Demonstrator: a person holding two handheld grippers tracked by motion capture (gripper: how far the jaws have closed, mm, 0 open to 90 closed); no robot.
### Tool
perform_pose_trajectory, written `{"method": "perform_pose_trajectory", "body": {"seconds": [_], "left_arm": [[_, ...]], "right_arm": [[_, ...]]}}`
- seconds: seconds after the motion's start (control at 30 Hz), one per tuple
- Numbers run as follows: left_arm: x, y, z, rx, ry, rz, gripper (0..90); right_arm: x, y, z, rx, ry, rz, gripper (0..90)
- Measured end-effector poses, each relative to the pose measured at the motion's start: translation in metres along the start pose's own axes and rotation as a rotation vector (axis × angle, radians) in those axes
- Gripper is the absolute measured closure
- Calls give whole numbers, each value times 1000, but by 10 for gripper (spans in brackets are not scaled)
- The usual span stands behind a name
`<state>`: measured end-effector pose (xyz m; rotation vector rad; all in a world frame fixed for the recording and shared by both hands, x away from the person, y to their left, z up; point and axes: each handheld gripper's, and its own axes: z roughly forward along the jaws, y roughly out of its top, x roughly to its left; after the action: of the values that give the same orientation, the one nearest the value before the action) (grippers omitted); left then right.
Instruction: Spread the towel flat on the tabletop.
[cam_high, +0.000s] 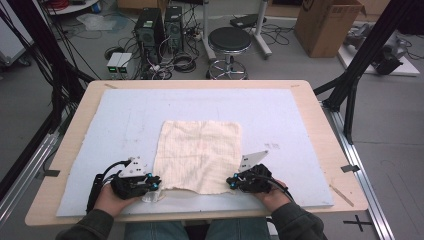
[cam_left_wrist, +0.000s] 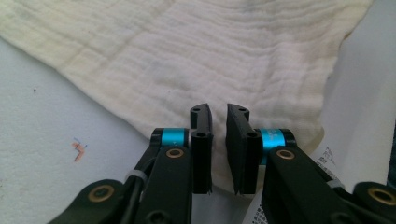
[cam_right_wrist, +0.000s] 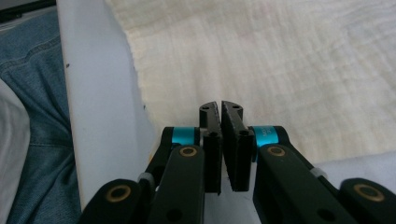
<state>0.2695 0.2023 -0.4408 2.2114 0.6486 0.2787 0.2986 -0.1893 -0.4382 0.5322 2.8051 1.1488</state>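
Cream cloth (cam_high: 198, 155) flat on table

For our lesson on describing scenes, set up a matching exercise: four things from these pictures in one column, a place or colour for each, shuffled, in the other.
1. cloth
2. stool
3. box
4. left tongs

a. floor, beyond the table's right corner
b. at the cloth's near left corner
c. cream, flat on the white mat
d. black round seat, beyond the table

Pairs: 1-c, 2-d, 3-a, 4-b

My cloth (cam_high: 198, 154) is cream with a fine woven grid. My left claw (cam_high: 156, 183) and right claw (cam_high: 231, 182) are black with cyan bands. The table (cam_high: 310, 107) is tan under a pale blue mat (cam_high: 280, 120).
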Motion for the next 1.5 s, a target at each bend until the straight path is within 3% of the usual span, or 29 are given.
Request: {"method": "perform_pose_trajectory", "body": {"seconds": [0.27, 0.67, 1.1, 1.17, 1.2, 1.33, 1.5], "left_arm": [[0, 2, -3, -7, -7, 2, 879], [-6, 6, -9, -40, -21, 21, 893], [-10, 5, -12, -46, -44, 36, 893], [-10, 6, -11, -56, -51, 27, 859], [-10, 6, -11, -56, -54, 24, 795], [-10, 8, -7, -49, -81, 19, 745], [-13, 7, 1, 6, -108, 32, 696]], "right_arm": [[-1, -1, -4, 6, 22, -19, 885], [-1, -11, -17, -4, 39, 5, 885], [-3, -19, -27, -10, 23, 25, 881], [-2, -19, -29, -23, 23, 29, 861], [-2, -17, -30, -48, 37, 26, 818], [-1, -15, -28, -79, 76, 29, 740], [3, -13, -20, -45, 98, -1, 681]]}}
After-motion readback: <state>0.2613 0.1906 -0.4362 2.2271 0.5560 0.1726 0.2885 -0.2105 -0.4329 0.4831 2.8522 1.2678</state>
